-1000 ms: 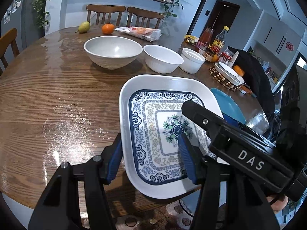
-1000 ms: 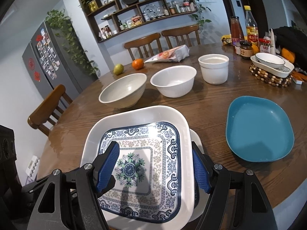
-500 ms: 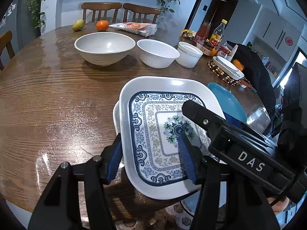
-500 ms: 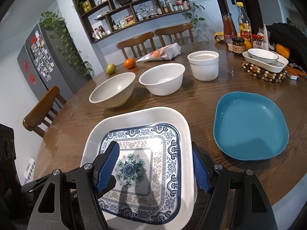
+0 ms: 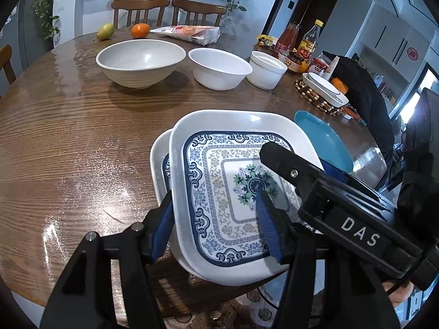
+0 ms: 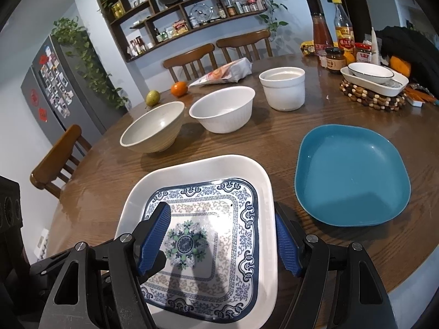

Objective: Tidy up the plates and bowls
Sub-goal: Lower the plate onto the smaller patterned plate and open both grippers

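Right claw (image 6: 221, 211) clamped on the right rim of the flowery plate (image 6: 208, 170), rim between its fingers. Left claw (image 5: 214, 197) just opening a little, left rim between its fingers; cannot tell if pinching. Second plate (image 5: 157, 164) peeking out underneath. Blue plate (image 6: 354, 175) to the right claw's right.

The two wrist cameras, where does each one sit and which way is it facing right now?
Left wrist: on the left gripper, angled down across the patterned plate toward three white bowls; its own blue-padded fingers and the right gripper's black body show.
Right wrist: on the right gripper, angled down over the same patterned plate, with the blue plate to its right; only its own fingers show.
Shared: patterned plate, blue plate, the bowls, wooden table.
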`<state>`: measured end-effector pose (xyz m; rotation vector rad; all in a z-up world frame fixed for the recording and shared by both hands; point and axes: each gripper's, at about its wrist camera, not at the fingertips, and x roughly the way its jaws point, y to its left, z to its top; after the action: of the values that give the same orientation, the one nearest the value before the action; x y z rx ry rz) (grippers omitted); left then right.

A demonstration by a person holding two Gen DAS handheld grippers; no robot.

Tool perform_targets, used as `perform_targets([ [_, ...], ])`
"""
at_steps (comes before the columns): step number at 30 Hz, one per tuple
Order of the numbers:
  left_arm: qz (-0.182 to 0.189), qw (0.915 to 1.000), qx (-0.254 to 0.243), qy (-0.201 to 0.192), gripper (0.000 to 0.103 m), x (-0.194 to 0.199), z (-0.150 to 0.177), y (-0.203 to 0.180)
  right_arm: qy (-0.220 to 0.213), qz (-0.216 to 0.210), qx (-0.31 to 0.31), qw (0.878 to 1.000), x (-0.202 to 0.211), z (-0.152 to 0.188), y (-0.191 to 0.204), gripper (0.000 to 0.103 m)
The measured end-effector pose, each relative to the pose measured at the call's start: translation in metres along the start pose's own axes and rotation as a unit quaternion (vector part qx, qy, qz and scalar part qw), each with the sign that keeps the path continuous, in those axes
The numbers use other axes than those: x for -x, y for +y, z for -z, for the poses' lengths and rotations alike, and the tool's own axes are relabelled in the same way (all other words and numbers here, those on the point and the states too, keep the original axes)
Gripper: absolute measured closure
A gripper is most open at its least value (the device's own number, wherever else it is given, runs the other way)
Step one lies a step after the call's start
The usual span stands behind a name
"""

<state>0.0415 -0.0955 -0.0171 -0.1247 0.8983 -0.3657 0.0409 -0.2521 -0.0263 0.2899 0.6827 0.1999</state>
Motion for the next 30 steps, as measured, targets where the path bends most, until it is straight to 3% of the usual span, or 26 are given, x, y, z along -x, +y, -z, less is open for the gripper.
perform_targets([
  [26,0.033,0.9993,-0.001,0.019,0.041,0.011,0.003,0.003,0.020,-0.008,0.016,1.000,-0.018,-0.006,-0.006,0.028],
  [30,0.036,0.9993,0.007,-0.001,0.028,0.025,0.003,0.008,0.020,-0.007,0.023,1.000,-0.019,-0.006,-0.006,0.028],
])
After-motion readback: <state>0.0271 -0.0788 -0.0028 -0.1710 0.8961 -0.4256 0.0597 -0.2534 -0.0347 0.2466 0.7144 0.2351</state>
